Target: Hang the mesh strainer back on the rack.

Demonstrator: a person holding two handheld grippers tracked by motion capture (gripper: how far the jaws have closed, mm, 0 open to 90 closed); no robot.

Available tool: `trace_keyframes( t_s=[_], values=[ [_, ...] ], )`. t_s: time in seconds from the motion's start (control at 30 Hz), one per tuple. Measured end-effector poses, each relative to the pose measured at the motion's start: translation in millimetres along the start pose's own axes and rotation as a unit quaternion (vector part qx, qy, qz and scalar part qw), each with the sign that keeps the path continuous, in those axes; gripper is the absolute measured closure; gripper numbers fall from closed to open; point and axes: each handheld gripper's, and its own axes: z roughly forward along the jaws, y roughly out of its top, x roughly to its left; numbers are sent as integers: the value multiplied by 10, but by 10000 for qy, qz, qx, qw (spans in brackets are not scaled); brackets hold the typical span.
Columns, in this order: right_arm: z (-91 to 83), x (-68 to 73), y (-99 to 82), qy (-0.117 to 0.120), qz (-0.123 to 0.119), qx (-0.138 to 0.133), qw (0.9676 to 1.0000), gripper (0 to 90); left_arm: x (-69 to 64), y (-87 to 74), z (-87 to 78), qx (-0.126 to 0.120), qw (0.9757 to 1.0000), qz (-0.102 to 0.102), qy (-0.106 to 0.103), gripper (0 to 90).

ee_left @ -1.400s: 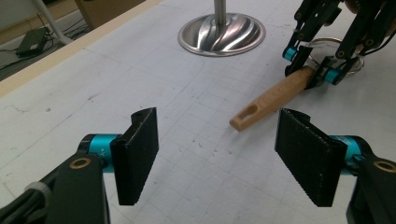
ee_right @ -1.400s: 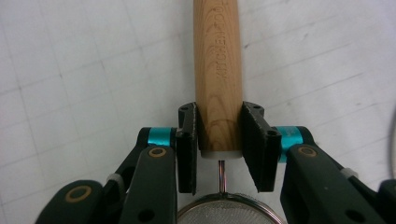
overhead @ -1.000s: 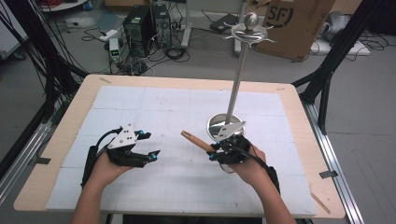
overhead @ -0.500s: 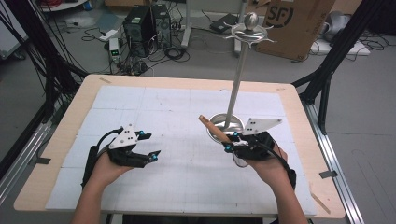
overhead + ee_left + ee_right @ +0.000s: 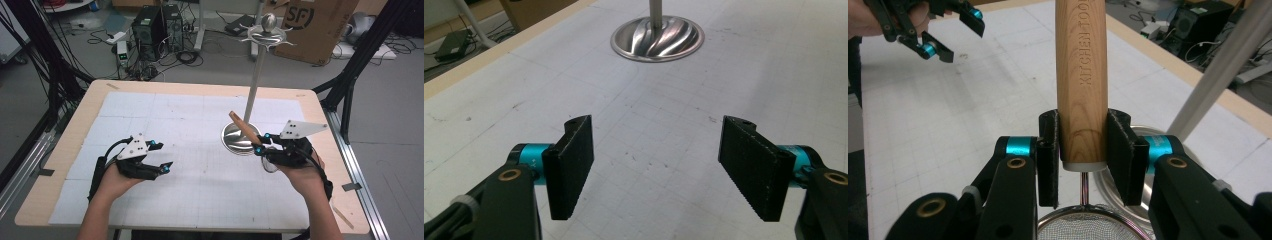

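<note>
A strainer with a wooden handle (image 5: 242,126) (image 5: 1081,75) and a wire mesh bowl (image 5: 1088,227) is in my right gripper (image 5: 261,143) (image 5: 1082,159). The jaws are shut on the handle's lower end. The handle slants up and to the left in front of a metal stand's pole (image 5: 255,85), above its round base (image 5: 236,142) (image 5: 657,37). The stand carries a ring of hooks at its top (image 5: 268,34). My left gripper (image 5: 163,156) (image 5: 656,165) stands open over the white mat at the left with nothing between its jaws; it is at the top left of the right gripper view (image 5: 959,34).
A white gridded mat (image 5: 200,185) covers the wooden table (image 5: 65,150). Black frame posts (image 5: 350,75) stand beside the table at the right. Computers, cables and a cardboard box (image 5: 315,27) lie on the floor beyond the far edge.
My right hand has moved right and upward with the strainer, away from the front of the stand's base. The handle now points more steeply up. The left hand has stayed put.
</note>
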Motion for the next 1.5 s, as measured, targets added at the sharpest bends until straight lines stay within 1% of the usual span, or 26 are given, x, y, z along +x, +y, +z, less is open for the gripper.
trace_keyframes(
  t_s=[0.03,0.07,0.1,0.13,0.17,0.2,0.23,0.3,0.33,0.37,0.47,0.5,0.6,0.63,0.7,0.77,0.87,0.9,1.0,1.1,1.2,1.23,1.27,1.37,1.4,1.5],
  values=[
    [-24,-17,13,-42,2,-38,10000,684,1,0,-2,1,10000,3,12,309],
    [-45,-27,23,-26,15,-38,10000,684,1,0,-1,-5,10000,-2,6,309],
    [-89,-58,48,-75,24,-103,9999,684,1,-1,0,4,10000,1,-2,308],
    [-89,-58,48,-75,24,-103,9999,684,1,-1,0,10,10000,-2,-3,308],
    [-145,-93,75,-118,47,-166,9998,684,0,-1,2,6,10000,-1,-9,309],
    [-145,-93,75,-118,47,-166,9998,684,-1,-1,4,8,10000,4,-3,309],
    [-201,-132,105,-184,40,-259,9995,684,0,-2,5,7,10000,0,-8,309],
    [-262,-163,137,-237,67,-330,9992,684,0,-2,6,10,10000,-9,-11,309],
    [-262,-163,137,-237,67,-330,9992,684,3,-4,7,22,10000,-1,-11,309],
    [-320,-196,170,-302,33,-360,9989,684,1,-4,9,15,10000,-11,-6,309],
    [-378,-220,203,-341,62,-380,9987,684,0,-5,13,19,10000,-11,-8,309],
    [-434,-252,235,-378,49,-435,9983,684,-2,-6,15,13,10000,-19,-11,309],
    [-489,-286,264,-427,21,-494,9979,685,-3,-6,18,22,10000,-17,-11,309],
    [-546,-315,283,-459,46,-549,9974,684,-3,-8,20,26,10000,-19,-26,309],
    [-574,-326,290,-482,98,-565,9972,684,-6,-9,25,21,10000,-39,-11,309],
    [-633,-373,310,-509,123,-654,9965,684,-4,-11,31,34,10000,-27,-34,309],
    [-666,-400,330,-578,146,-722,9956,684,-7,-15,42,72,10000,-20,-43,309],
    [-685,-423,357,-587,198,-807,9948,684,-10,-17,49,79,10000,-18,-48,309],
    [-697,-448,385,-620,197,-833,9944,685,-11,-16,52,94,9999,2,-60,309],
    [-744,-495,438,-694,161,-907,9933,685,-2,-18,44,78,9999,-30,-61,309],
    [-775,-517,457,-711,150,-948,9928,685,2,-19,42,62,10000,-35,-45,309],
    [-818,-544,485,-752,166,-1024,9918,685,0,-19,45,58,10000,-40,-66,309],
    [-818,-544,485,-752,166,-1024,9918,685,0,-18,46,74,9999,-24,-67,309],
    [-877,-593,539,-773,207,-1157,9901,685,-6,-19,51,88,9999,-19,-67,309],
    [-886,-609,551,-807,165,-1175,9897,684,-5,-18,47,78,9999,-35,-69,309],
    [-918,-636,576,-804,187,-1146,9900,684,0,-20,45,66,9999,-51,-71,309]
  ],
)
